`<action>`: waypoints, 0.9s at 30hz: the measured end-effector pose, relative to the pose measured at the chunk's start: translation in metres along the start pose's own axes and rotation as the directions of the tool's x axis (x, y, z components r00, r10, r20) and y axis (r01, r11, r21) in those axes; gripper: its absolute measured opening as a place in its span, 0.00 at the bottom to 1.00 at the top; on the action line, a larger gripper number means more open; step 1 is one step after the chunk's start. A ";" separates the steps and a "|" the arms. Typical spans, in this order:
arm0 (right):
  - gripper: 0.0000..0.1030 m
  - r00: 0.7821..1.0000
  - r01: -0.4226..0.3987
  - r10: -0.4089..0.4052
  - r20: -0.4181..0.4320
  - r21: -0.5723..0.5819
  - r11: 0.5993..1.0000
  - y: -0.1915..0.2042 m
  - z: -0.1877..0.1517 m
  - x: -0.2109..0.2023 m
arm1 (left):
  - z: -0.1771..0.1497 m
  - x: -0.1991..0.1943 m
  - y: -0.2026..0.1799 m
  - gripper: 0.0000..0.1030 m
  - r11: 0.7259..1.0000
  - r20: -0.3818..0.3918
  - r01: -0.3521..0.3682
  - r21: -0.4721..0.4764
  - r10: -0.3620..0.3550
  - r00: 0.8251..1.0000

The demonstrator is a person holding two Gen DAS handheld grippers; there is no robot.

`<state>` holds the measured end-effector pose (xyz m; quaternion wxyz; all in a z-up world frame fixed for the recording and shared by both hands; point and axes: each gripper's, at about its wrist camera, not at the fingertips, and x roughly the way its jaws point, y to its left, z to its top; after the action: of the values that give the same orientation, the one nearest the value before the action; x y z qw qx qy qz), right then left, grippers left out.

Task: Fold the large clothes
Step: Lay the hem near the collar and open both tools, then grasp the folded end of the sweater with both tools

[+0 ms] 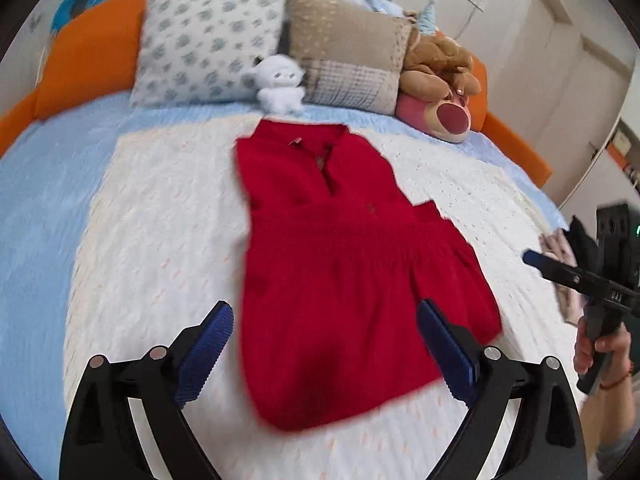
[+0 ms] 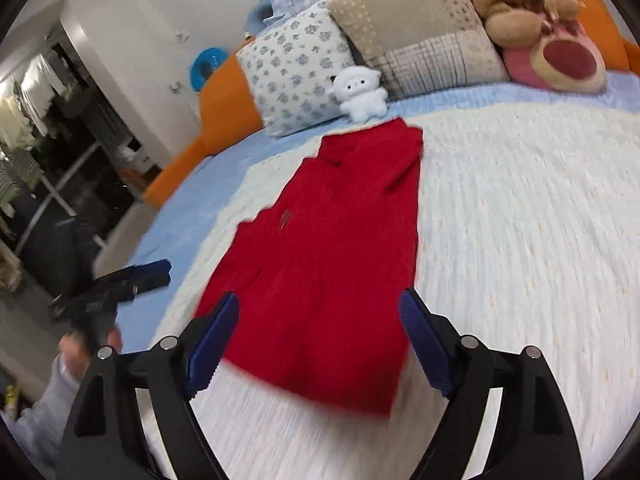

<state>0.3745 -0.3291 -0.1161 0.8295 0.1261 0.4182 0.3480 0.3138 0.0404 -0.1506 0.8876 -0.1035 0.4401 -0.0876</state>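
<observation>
A red knitted garment (image 1: 340,264) lies flat on the white bedspread (image 1: 168,216), collar toward the pillows, folded lengthwise into a long strip. My left gripper (image 1: 326,316) hovers open above its near hem, with nothing between the blue pads. In the right wrist view the same red garment (image 2: 328,280) stretches away from me, and my right gripper (image 2: 320,314) stands open over its near end, holding nothing. The right gripper (image 1: 560,272) also shows at the right edge of the left wrist view, and the left gripper (image 2: 132,280) at the left of the right wrist view.
Two pillows (image 1: 208,40), a white plush toy (image 1: 280,84) and a brown and pink plush toy (image 1: 444,88) sit at the head of the bed against an orange headboard (image 1: 88,52). A light blue sheet (image 1: 36,208) borders the bedspread. A hand (image 1: 604,348) holds the right gripper.
</observation>
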 end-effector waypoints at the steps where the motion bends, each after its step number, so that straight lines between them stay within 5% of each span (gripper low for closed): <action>1: 0.79 1.000 -0.019 0.019 -0.010 0.013 1.000 -0.004 -0.009 -0.007 | -0.008 -0.005 0.010 0.91 1.000 -0.012 0.013 -0.021 -0.014 1.000; 5: 0.77 0.997 0.035 -0.037 -0.074 -0.034 0.999 -0.012 -0.040 -0.002 | -0.039 0.003 0.034 0.91 0.999 -0.068 -0.002 -0.039 0.000 0.998; 9: 0.73 0.989 0.000 0.001 -0.149 0.010 1.000 -0.025 -0.063 0.029 | -0.065 0.031 0.047 0.91 0.993 -0.149 0.068 -0.101 -0.083 0.985; 14: 0.68 0.967 -0.093 0.118 -0.225 0.116 0.989 -0.028 -0.078 0.058 | -0.085 0.066 0.060 0.91 0.937 -0.232 0.215 -0.275 -0.281 0.931; 17: 0.66 0.937 -0.221 0.295 -0.187 0.338 0.915 -0.048 -0.080 0.073 | -0.088 0.084 0.072 0.91 0.856 -0.221 0.311 -0.413 -0.426 0.878; 20: 0.64 0.921 -0.281 0.377 -0.095 0.506 0.815 -0.068 -0.076 0.073 | -0.085 0.091 0.084 0.91 0.804 -0.172 0.345 -0.484 -0.475 0.863; 23: 0.64 0.923 -0.265 0.378 -0.071 0.595 0.759 -0.076 -0.076 0.076 | -0.088 0.096 0.096 0.91 0.739 -0.126 0.375 -0.559 -0.523 0.843; 27: 0.64 0.940 -0.222 0.338 -0.035 0.691 0.688 -0.079 -0.076 0.077 | -0.090 0.100 0.100 0.91 0.694 -0.098 0.379 -0.612 -0.542 0.835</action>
<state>0.3833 -0.3400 -0.2494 0.6268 0.4535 0.5563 0.3033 0.3082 0.1024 -0.3061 0.6947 -0.4581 0.5220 -0.1871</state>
